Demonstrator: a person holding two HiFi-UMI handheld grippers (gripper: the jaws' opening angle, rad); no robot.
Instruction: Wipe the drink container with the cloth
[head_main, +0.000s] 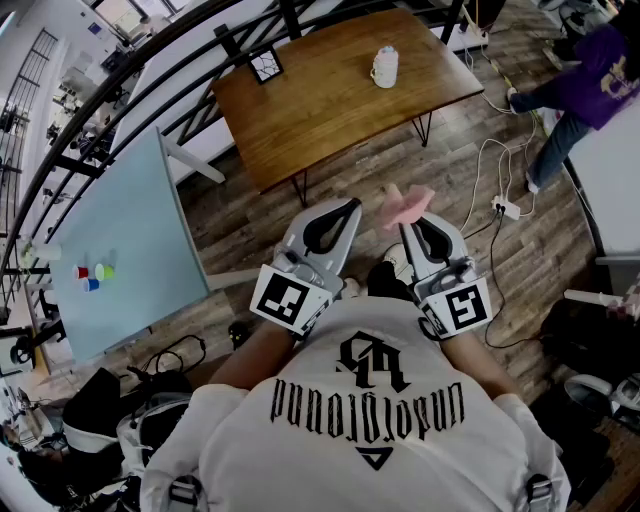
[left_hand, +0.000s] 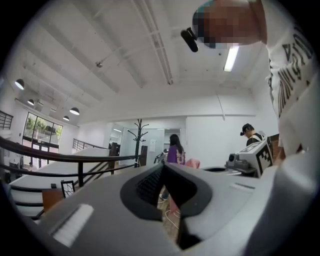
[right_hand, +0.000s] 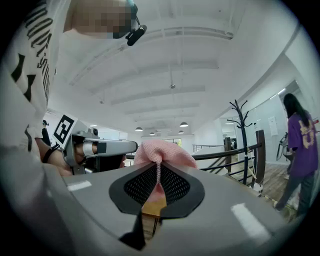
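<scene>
One drink container (head_main: 385, 67) is in play, a small whitish bottle-like thing standing upright on the wooden table (head_main: 330, 110), well ahead of both grippers and apart from them. It looks capped. Whether anything is in it is too small to tell.

The cloth (head_main: 407, 205), pink and knitted, is pinched at the tip of the right gripper (right_hand: 157, 172). That gripper's view shows the jaws clamped on a fold, with the rest bunched up just beyond the tips. The left gripper (left_hand: 165, 170), just beside it, has its jaws brought together with nothing between them. Both are held close to the person's chest.

By my reading the cloth is in hand but wiping has not begun, since cloth and container are far apart. The next move calls for carrying the right gripper forward to the table and laying the cloth against the container's side. The left gripper would probably have to part its jaws and steady the container, which looks light enough to tip.

Far off to the left gripper's left, three small coloured cups (head_main: 92, 272) sit on a pale blue table (head_main: 150, 220). Their contents cannot be made out.
</scene>
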